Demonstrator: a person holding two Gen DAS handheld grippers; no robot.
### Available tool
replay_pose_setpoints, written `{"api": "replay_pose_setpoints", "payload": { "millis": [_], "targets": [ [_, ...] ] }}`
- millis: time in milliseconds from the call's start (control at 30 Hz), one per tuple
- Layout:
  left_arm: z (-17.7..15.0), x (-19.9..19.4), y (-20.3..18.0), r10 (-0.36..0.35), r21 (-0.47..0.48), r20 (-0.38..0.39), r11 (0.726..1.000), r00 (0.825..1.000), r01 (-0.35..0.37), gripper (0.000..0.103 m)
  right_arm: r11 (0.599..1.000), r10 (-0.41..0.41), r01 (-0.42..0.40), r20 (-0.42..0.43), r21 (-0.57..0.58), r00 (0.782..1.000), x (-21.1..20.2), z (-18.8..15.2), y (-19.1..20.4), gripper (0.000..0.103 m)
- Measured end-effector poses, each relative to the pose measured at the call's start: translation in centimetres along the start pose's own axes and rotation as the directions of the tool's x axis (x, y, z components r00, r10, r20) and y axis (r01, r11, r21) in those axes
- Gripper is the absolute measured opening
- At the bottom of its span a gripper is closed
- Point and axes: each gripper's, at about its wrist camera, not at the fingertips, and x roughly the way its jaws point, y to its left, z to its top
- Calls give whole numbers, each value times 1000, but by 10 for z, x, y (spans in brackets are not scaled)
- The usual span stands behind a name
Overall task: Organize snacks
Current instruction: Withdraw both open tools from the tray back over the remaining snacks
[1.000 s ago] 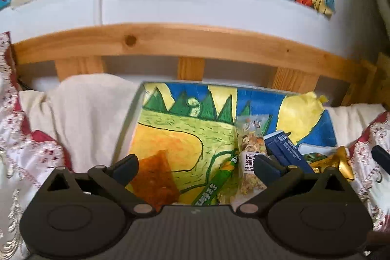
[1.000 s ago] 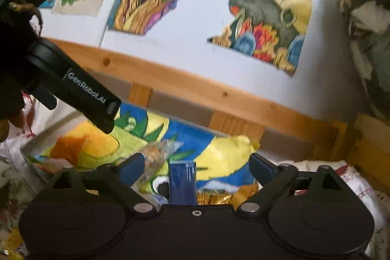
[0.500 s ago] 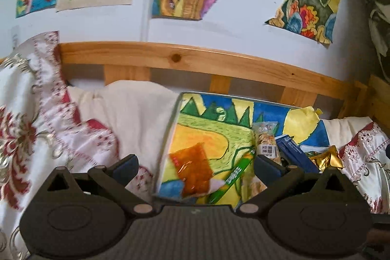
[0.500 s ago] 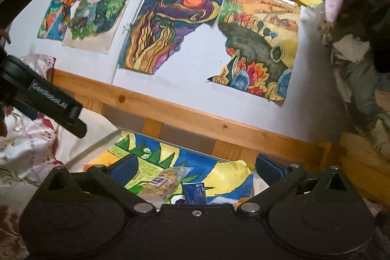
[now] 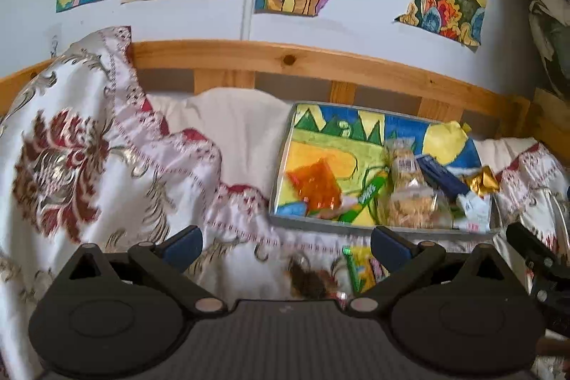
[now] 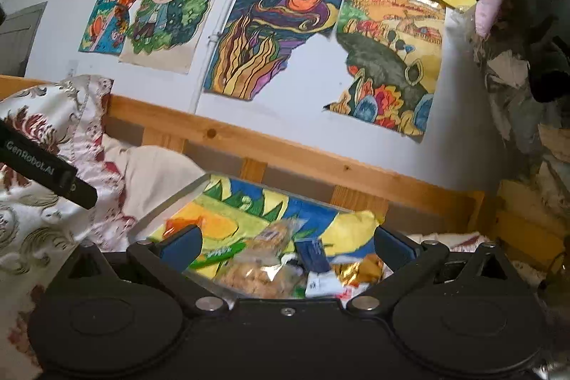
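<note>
Snack packets (image 5: 409, 187) are seen gathered on a painted tray (image 5: 356, 225) ahead of both grippers (image 5: 285, 244) (image 6: 288, 246), whose jaws are spread and empty, apparently for sorting.

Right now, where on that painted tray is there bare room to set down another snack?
The painted tray is bare along its far edge and its left rim, behind the orange packet. Its right half is crowded: green stick, clear cracker bag, blue box, gold wrapper.

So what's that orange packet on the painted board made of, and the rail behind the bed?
The orange packet looks like thin, glossy, see-through plastic film: light glints off it and the colour glows through. The rail appears to be pale varnished wood, probably pine, given its visible knot and grain. The painted board itself is hard to judge.
</note>
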Motion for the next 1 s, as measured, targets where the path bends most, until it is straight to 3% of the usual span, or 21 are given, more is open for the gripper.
{"api": "replay_pose_setpoints", "payload": {
  "millis": [367, 700, 1000],
  "targets": [
    [-39, -21, 4, 13, 40, -49, 999, 999, -11, 102, 998, 56, -49, -166, 46, 984, -28, -13, 8, 102],
    [-63, -25, 10, 51, 7, -105, 999, 993, -51, 102, 995, 78, -61, -251, 75, 965, -39, -22, 11, 102],
    [-69, -30, 4, 65, 18, -101, 998, 993, -63, 102, 993, 102, -78, -286, 93, 953, -37, -26, 11, 102]
  ]
}}
